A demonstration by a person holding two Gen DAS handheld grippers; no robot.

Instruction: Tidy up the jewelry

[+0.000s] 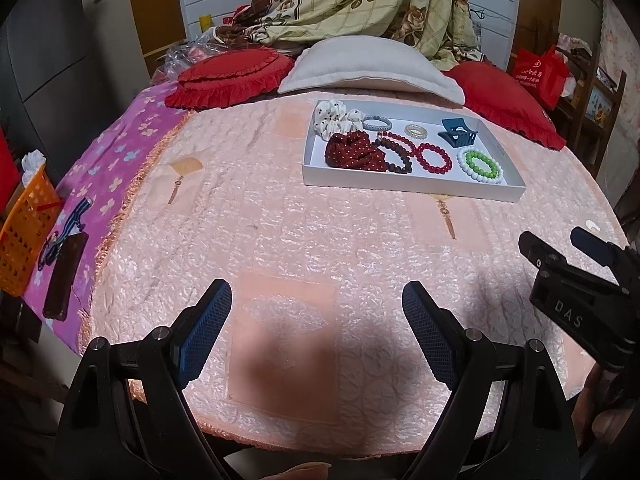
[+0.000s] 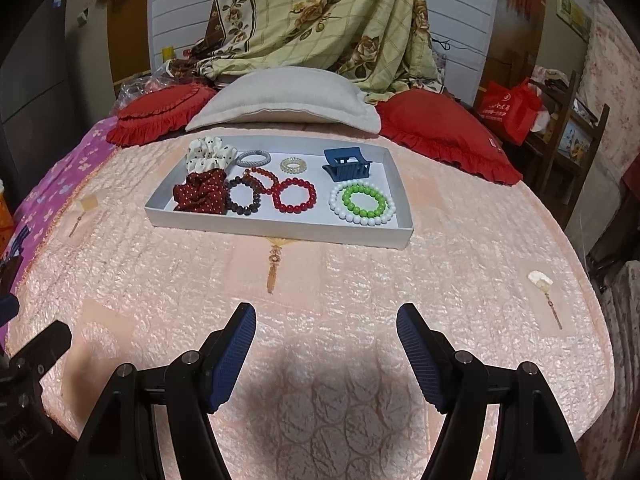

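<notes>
A white tray (image 2: 276, 226) sits on the pink bedspread and holds the jewelry: a white dotted scrunchie (image 2: 208, 154), a dark red dotted scrunchie (image 2: 200, 196), a grey hair tie (image 2: 254, 158), a clear coil tie (image 2: 291, 165), a blue claw clip (image 2: 347, 168), dark brown (image 2: 243, 198) and red (image 2: 295, 195) bead bracelets, and a green bracelet (image 2: 363, 200) inside a white one (image 2: 362, 220). The tray also shows in the left wrist view (image 1: 408, 186). My left gripper (image 1: 318, 300) and right gripper (image 2: 326, 322) are open and empty, well short of the tray.
A white pillow (image 2: 280, 100) and red ruffled cushions (image 2: 440, 132) lie behind the tray. A purple blanket (image 1: 100, 176) with a brown case (image 1: 64, 276) lies left, by an orange basket (image 1: 24, 232). A small white scrap (image 2: 540, 279) lies at right.
</notes>
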